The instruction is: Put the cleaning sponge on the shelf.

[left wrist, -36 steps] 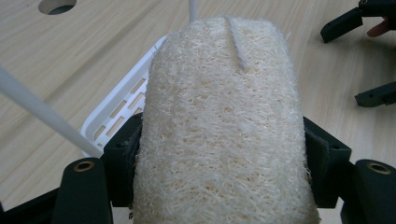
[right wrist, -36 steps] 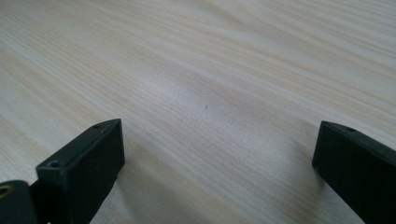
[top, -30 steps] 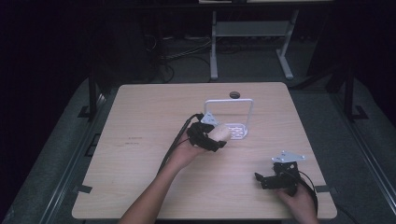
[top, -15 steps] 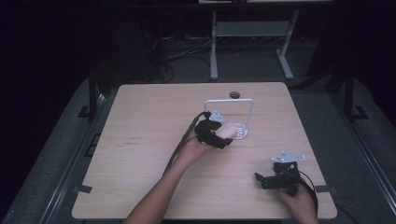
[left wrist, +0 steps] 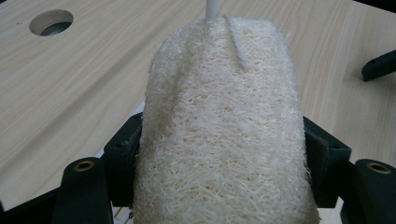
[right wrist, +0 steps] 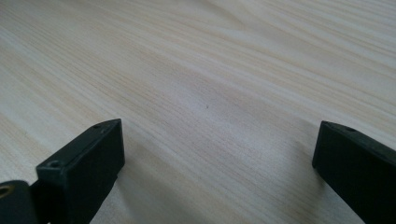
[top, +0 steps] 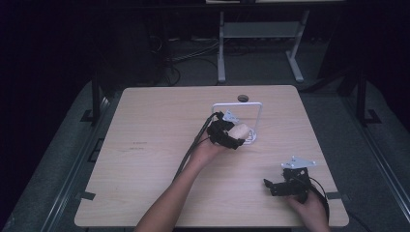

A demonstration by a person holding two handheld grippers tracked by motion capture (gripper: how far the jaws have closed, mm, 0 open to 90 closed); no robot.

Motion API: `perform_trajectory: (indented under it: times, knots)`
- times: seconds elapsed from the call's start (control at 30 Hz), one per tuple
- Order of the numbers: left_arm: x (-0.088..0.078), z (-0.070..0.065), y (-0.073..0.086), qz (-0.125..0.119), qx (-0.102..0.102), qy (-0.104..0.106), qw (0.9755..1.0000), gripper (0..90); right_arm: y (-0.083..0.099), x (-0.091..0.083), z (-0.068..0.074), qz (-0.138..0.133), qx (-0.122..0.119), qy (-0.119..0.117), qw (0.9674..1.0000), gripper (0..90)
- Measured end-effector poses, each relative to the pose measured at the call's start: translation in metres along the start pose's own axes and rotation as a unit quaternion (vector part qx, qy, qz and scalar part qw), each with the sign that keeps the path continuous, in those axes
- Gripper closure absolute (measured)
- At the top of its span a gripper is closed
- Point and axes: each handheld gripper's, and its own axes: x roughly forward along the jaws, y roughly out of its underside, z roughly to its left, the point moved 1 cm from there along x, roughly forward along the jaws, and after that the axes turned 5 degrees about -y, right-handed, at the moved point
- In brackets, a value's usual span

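A pale, coarse loofah sponge (top: 240,131) (left wrist: 219,130) sits between the jaws of my left gripper (top: 235,137) (left wrist: 224,149), which is shut on it. In the high view the sponge is at the foot of a white wire frame (top: 237,103) standing at the table's far middle. One of the frame's white rods (left wrist: 212,7) rises just behind the sponge's tip in the left gripper view. My right gripper (top: 271,186) (right wrist: 219,140) rests low at the near right of the table, open, with bare wood between its jaws.
The light wooden table (top: 154,145) has a round hole (top: 242,98) (left wrist: 51,22) near its far edge, behind the frame. A dark part (left wrist: 378,65) shows at the right edge of the left gripper view. Cables trail from both grippers toward the person.
My left gripper has carried the loofah to the right and slightly away, up to the base of the white frame. The right gripper has stayed where it was.
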Motion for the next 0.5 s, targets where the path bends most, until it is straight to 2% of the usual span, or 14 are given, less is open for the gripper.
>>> perform_trajectory:
  times: [0.17, 0.3, 0.37, 0.5]
  knots:
    - [0.010, 0.000, -0.004, 0.005, 0.000, -0.011, 0.9999, 29.1, 0.000, 0.000, 0.000, 0.000, 0.001, -0.001, 1.0000, 2.0]
    - [0.019, -0.002, -0.006, 0.003, -0.015, -0.008, 0.9998, 29.1, 0.000, 0.000, 0.000, 0.001, -0.001, -0.002, 1.0000, 2.0]
    - [0.023, -0.002, -0.006, 0.007, -0.008, -0.011, 0.9999, 29.1, 0.000, 0.000, 0.000, 0.002, -0.003, 0.000, 1.0000, 2.1]
    - [0.030, -0.002, -0.006, 0.013, -0.009, -0.018, 0.9997, 29.1, 0.000, 0.000, 0.000, 0.002, -0.003, 0.000, 1.0000, 2.0]
